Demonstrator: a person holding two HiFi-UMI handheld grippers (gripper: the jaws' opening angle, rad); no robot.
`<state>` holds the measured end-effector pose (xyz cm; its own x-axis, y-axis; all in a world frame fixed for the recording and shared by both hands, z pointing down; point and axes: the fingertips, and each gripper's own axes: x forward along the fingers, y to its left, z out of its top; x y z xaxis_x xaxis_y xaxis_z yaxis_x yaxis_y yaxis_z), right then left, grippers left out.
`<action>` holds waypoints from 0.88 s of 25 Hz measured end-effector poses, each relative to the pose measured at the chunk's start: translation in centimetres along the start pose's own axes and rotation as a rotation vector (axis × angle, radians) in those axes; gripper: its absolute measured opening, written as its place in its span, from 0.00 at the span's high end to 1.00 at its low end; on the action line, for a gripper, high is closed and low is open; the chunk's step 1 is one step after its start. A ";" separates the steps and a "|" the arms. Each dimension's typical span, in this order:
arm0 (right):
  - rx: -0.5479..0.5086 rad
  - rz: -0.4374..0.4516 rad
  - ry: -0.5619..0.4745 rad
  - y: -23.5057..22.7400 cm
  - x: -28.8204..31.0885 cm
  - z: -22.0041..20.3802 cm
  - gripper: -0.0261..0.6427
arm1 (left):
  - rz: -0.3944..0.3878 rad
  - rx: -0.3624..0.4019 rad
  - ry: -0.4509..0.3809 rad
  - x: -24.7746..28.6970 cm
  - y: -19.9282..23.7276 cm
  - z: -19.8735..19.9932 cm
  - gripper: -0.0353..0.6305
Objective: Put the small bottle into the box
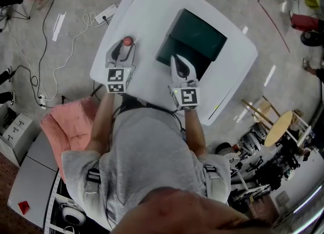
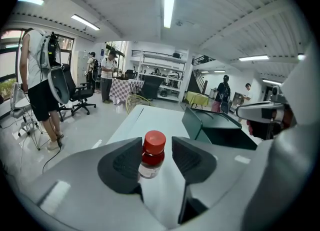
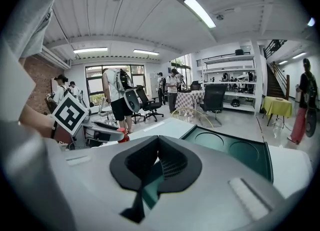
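Note:
The small bottle (image 1: pixel 127 41), dark brown with a red cap, stands upright on the white table (image 1: pixel 147 5) near its left edge. My left gripper (image 1: pixel 124 46) is around it, and in the left gripper view the bottle (image 2: pixel 151 154) sits between the open pads, close to the left pad and clear of the right one. The dark green box (image 1: pixel 195 40) lies open to the right of the bottle. At the box's near edge, my right gripper (image 1: pixel 178 58) is shut with nothing in it. In the right gripper view its pads meet, and the box's lid with round recesses (image 3: pixel 235 152) lies beyond.
A pink seat (image 1: pixel 71 126) stands left of the person. Cables and a power strip (image 1: pixel 105 12) lie on the floor beyond the table's left edge. Wooden stools (image 1: pixel 278 126) stand at the right. People and office chairs are farther back in the room.

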<state>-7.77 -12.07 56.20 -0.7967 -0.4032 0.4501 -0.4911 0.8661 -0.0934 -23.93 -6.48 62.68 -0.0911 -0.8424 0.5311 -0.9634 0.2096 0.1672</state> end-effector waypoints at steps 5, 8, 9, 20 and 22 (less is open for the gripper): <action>0.007 -0.013 -0.004 -0.4 -0.2 0.1 0.96 | 0.022 -0.003 0.004 0.4 0.4 0.0 0.71; 0.010 -0.021 -0.008 -0.7 -0.5 0.0 0.96 | 0.020 0.004 0.009 0.3 0.4 -0.3 0.71; 0.011 -0.024 -0.010 -0.7 -0.7 0.1 0.96 | 0.019 0.009 0.009 0.3 0.3 -0.3 0.72; 0.011 -0.044 -0.032 -0.6 -2.0 0.3 0.96 | 0.004 0.038 -0.019 -0.9 -0.2 0.5 0.72; 0.011 -0.048 -0.040 -0.6 -2.3 0.4 0.96 | -0.004 0.039 -0.032 -1.2 -0.5 1.1 0.73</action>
<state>-5.79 -11.74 54.86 -0.7853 -0.4561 0.4186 -0.5328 0.8423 -0.0820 -23.59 -6.10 61.05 -0.0950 -0.8589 0.5032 -0.9727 0.1876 0.1365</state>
